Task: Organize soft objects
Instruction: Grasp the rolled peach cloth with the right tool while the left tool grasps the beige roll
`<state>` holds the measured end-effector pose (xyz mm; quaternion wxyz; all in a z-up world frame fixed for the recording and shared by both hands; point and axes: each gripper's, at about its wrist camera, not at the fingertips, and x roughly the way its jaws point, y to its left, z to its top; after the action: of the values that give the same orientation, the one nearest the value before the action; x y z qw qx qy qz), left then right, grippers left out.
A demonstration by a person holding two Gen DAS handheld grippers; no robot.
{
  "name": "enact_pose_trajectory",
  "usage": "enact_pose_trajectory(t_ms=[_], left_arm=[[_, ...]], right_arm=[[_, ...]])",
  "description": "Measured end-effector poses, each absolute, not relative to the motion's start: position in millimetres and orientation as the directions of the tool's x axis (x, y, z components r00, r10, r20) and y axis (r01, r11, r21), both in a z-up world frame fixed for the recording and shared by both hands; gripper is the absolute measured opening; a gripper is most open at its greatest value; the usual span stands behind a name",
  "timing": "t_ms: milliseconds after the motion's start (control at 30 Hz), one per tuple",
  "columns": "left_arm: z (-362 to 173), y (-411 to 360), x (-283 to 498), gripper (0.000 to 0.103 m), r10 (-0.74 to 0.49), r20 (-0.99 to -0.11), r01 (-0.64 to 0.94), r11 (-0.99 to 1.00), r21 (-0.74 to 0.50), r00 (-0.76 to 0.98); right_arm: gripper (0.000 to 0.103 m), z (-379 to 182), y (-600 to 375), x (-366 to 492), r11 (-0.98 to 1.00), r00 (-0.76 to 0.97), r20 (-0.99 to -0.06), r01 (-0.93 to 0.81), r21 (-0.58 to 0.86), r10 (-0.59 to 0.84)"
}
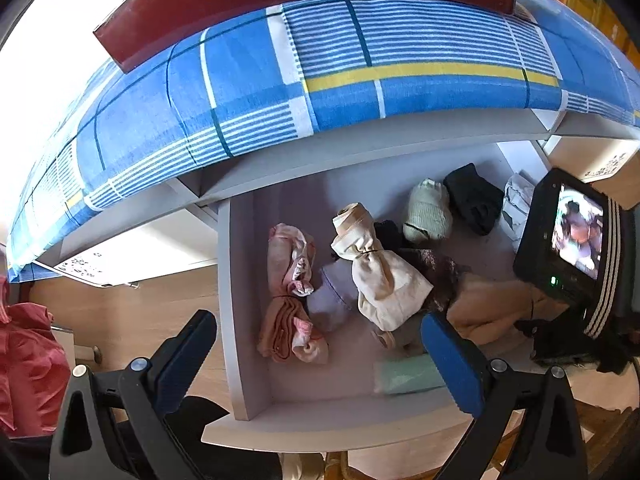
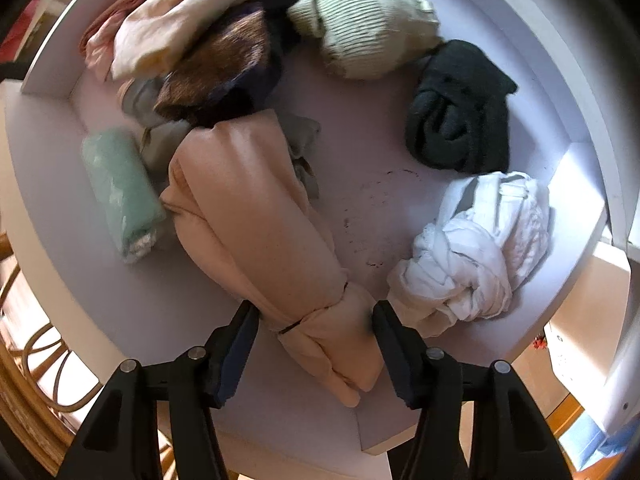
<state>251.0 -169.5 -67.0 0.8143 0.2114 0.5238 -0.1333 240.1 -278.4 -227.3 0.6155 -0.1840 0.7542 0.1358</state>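
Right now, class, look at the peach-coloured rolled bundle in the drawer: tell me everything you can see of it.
The peach bundle is a soft, smooth-looking cloth rolled into a long, thick roll, cinched near one end by a thin dark band. It lies flat and diagonal on the pale drawer floor. Its tied end sits between the fingers of the right gripper, which flank it at the band. Its far end rests against a brown furry item and a grey cloth. A mint-green roll lies beside it.

Left gripper (image 1: 320, 354) pointing steeply down, jaws wide apart. Right gripper (image 2: 316, 326) pointing down, jaws part-open.
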Motion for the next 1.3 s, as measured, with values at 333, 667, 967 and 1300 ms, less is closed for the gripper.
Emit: enact_pose_trajectory(t_ms=[333,667,967,1300], left_arm=[[-89,-155,259,0.103,0.002,-0.956,0.377,0.918,0.118,0.293],[-118,-155,281,0.103,-0.104,-0.982,0.274,0.96,-0.058,0.156],[-152,-167,304,0.103,-0.233,-0.967,0.14,0.966,-0.218,0.099],[-173,-166,330,0.091,-0.269,-0.959,-0.013,0.962,-0.271,0.094]], right_arm=[[0.056,-226,-322,261,0.983,-0.175,-0.984,-0.185,0.008,-0.025],[0.06,-243,-304,251,0.945,-0.184,-0.973,-0.318,-0.075,-0.14],[0.055,-254,-317,235,0.963,-0.159,-0.976,-0.247,-0.106,-0.148],[0.051,-251,-350,233,0.998,-0.176,-0.984,-0.061,-0.009,-0.02]])
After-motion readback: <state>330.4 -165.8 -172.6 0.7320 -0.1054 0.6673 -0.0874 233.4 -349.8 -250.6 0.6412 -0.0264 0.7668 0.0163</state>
